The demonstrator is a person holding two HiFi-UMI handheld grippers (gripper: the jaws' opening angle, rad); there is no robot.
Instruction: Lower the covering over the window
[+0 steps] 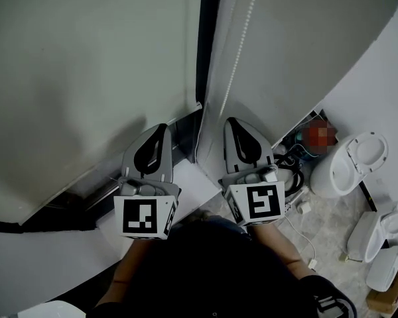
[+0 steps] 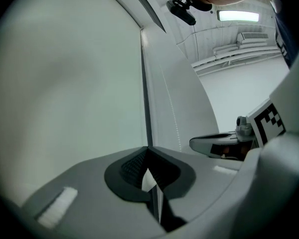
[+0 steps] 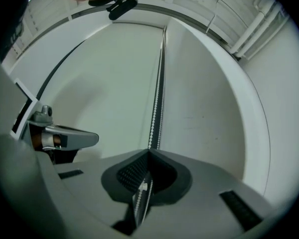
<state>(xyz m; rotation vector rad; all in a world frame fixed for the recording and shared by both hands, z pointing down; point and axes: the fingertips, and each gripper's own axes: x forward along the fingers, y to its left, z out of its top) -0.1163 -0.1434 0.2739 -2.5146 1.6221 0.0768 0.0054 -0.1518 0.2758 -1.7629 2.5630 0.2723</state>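
Pale roller blinds [image 1: 86, 58] hang over the window, left and right of a dark vertical frame strip [image 1: 206, 38]. A white bead chain [image 1: 242, 38] hangs in front of the right blind [image 1: 298, 45]. My right gripper [image 1: 233, 121] points up at the chain's lower end. In the right gripper view the chain [image 3: 157, 83] runs down into the shut jaws of that gripper [image 3: 149, 151], and beads show in the slit behind the tips. My left gripper [image 1: 162, 130] is beside it, shut, its tip [image 2: 148, 148] in line with the dark strip [image 2: 144, 83], with nothing seen gripped.
A white window sill [image 1: 186, 184] lies under the grippers. To the right, on the floor, stand white sanitary fixtures [image 1: 351, 164] and loose cables [image 1: 298, 177]. A cardboard edge [image 1: 388, 297] shows at the lower right corner.
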